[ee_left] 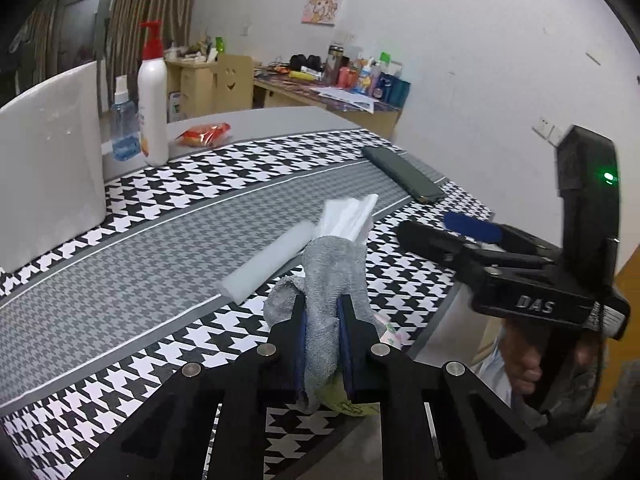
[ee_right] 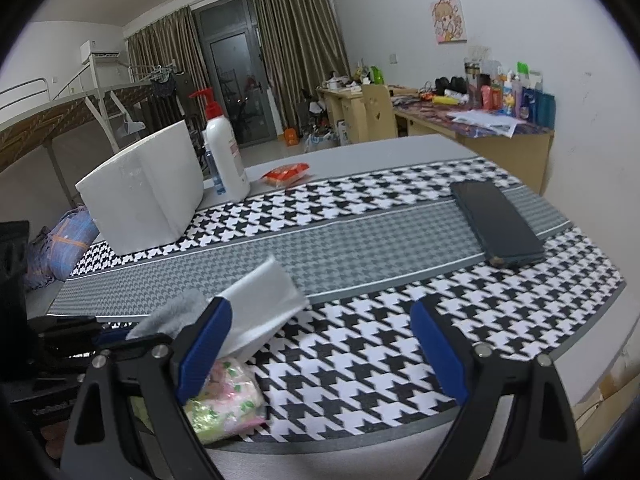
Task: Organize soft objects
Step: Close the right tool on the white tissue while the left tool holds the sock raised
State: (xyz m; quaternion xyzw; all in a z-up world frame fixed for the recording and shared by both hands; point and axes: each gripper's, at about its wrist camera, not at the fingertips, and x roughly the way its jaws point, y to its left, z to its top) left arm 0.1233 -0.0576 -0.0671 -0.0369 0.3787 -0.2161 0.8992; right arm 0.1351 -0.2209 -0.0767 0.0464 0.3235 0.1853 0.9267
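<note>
Left tongs [ee_left: 322, 320] clenched on grey cloth [ee_left: 334, 280] at bench [ee_left: 120, 280] near edge, 6 o'clock. Right tongs [ee_right: 320, 344] released, empty. Lift cloth clear of white foam strip [ee_left: 268, 260] before moving.

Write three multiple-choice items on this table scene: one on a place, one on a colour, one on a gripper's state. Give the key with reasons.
1. Where does the dark phone lie?
A. on the houndstooth cloth
B. on the white box
C. on the floor

2. What colour is the pump bottle's top?
A. green
B. red
C. black

3. The left hand-held gripper is:
A. open, empty
B. shut on the grey cloth
C. holding the phone

Key: A, phone rests flat on the patterned cloth; B, the pump is red; B, grey fabric is pinched between its fingers.
</note>
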